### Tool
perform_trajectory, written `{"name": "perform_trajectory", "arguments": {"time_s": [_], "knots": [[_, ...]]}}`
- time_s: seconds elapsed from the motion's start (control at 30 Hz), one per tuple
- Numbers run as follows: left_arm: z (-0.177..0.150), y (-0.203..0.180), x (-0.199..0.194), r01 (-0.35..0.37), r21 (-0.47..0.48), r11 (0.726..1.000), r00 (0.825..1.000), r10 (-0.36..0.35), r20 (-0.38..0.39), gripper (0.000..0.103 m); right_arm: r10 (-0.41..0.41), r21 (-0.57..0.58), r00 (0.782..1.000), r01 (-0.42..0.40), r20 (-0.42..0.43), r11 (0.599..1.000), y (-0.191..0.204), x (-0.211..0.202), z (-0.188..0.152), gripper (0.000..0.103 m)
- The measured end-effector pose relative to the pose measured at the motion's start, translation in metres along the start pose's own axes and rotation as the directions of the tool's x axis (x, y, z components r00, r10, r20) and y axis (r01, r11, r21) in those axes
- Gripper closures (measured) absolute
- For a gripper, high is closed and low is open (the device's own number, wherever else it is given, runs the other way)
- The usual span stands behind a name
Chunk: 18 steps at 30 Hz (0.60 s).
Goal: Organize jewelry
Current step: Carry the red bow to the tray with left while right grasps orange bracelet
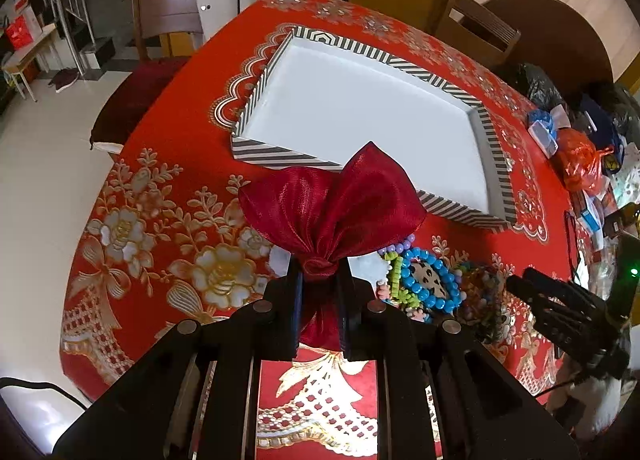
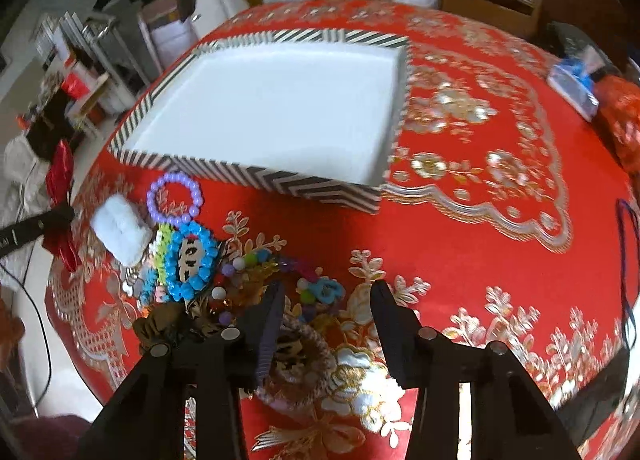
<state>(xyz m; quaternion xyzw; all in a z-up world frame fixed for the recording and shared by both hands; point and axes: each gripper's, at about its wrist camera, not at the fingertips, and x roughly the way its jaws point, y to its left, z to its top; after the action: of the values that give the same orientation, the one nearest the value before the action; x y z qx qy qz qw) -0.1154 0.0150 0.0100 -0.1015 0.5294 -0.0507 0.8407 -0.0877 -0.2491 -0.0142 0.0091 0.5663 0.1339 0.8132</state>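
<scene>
Red bow (image 1: pixel 320 216) clenched at its knot in left tool (image 1: pixel 320 280), lifted above red worktop (image 1: pixel 160 164).
Right tool (image 2: pixel 326 300) released, jaws apart over bracelet pile (image 2: pixel 256 284), gripping nothing; blue bead bracelet (image 2: pixel 192 260) and purple one (image 2: pixel 174 198) left beside empty striped tray (image 2: pixel 280 176).

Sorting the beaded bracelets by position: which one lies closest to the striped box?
The purple bracelet, a ring of pale violet beads lying by the striped box; the blue bracelet sits farther back in the pile.
</scene>
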Motion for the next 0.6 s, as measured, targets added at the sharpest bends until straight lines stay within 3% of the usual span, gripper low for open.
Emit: {"name": "perform_trajectory", "arguments": {"time_s": [0.1, 0.23, 0.47, 0.6], "knots": [[0.003, 0.003, -0.001, -0.003, 0.001, 1.000, 1.000, 0.003, 0.001, 0.090, 0.033, -0.016, 0.999, -0.034, -0.042, 0.999, 0.001, 0.017, 0.003, 0.076], [0.007, 0.007, 0.000, -0.005, -0.002, 1.000, 1.000, 0.005, -0.006, 0.090, 0.080, 0.019, 0.996, -0.079, -0.026, 0.997, -0.004, 0.014, 0.003, 0.093], [0.012, 0.010, -0.006, -0.009, -0.019, 1.000, 1.000, 0.009, 0.006, 0.090, 0.099, 0.036, 0.992, -0.102, 0.075, 0.994, -0.004, -0.029, -0.001, 0.098], [0.014, 0.007, -0.011, -0.005, -0.011, 1.000, 1.000, 0.005, 0.021, 0.090, 0.044, -0.012, 0.994, -0.043, 0.105, 0.999, 0.003, -0.036, 0.006, 0.097]]}}
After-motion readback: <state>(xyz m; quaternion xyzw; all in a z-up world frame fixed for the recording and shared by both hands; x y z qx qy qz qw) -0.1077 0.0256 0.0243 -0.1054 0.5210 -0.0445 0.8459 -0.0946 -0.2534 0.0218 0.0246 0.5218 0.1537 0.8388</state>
